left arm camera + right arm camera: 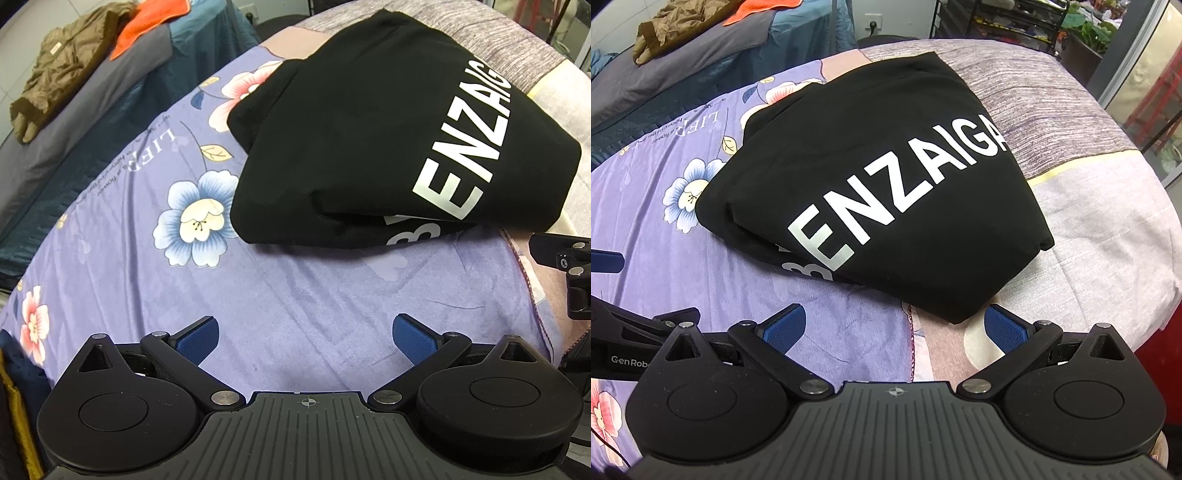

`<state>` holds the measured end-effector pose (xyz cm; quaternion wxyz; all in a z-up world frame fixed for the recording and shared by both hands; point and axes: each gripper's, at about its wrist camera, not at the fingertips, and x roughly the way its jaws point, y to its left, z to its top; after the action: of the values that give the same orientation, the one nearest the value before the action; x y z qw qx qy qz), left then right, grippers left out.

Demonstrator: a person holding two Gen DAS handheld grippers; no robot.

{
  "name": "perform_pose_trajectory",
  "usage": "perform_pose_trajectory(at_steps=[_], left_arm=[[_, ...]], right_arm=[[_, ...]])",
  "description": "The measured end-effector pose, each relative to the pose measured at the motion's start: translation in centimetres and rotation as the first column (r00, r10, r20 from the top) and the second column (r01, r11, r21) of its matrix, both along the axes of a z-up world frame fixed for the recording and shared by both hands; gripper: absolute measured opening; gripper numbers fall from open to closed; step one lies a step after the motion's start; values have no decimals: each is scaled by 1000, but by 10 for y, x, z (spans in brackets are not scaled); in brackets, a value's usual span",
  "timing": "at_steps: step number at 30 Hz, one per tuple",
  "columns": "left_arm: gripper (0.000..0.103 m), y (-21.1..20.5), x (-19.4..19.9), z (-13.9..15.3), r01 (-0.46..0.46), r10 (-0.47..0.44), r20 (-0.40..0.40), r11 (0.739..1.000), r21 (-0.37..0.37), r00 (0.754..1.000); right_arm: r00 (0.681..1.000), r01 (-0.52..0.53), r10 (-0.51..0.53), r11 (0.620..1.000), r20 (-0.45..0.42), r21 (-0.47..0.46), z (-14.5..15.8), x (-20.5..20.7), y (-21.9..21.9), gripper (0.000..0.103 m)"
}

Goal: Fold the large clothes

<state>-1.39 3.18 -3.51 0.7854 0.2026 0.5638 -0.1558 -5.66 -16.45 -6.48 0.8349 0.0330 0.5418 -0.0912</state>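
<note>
A black garment (369,140) with large white lettering lies folded into a thick packet on the bed; the right wrist view shows the same garment (879,184) in the middle. My left gripper (306,338) hovers open over the purple floral sheet (258,302), well short of the garment's near edge, with nothing between its blue pads (197,338). My right gripper (894,330) is open too, just before the garment's near corner, its right pad (1004,330) close beside that corner. Each gripper shows at the edge of the other's view.
A second bed at the back left carries an olive-brown jacket (62,66) and an orange cloth (147,26). A grey-striped and cream patchwork cover (1071,147) lies under the garment's right side. A dark rack and plants (1082,26) stand at the far right.
</note>
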Motion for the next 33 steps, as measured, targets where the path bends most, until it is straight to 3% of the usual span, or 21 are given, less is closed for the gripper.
perform_pose_trajectory(at_steps=[11, 16, 20, 27, 30, 33], left_arm=[[103, 16, 9, -10, -34, 34, 16, 999, -6, 999], [103, 47, 10, -22, -117, 117, 12, 993, -10, 993], [103, 83, 4, -32, -194, 194, -7, 981, -3, 981], [103, 147, -18, -42, -339, 341, -42, 940, 49, 939], [103, 167, -29, -40, -393, 396, -49, 918, 59, 917], [103, 182, -40, -38, -425, 428, -56, 903, 67, 902]], right_arm=[[1000, -10, 10, 1000, 4, 1, -4, 10, 4, 102], [998, -26, 26, 1000, 60, -2, -4, 17, 15, 102], [989, -101, 100, 995, 106, 0, -9, 32, 42, 102], [923, -327, 331, 944, 198, -53, -31, 74, 126, 102], [875, -421, 447, 892, 186, -163, -56, 92, 166, 102], [853, -443, 500, 846, 151, -296, -84, 110, 189, 102]])
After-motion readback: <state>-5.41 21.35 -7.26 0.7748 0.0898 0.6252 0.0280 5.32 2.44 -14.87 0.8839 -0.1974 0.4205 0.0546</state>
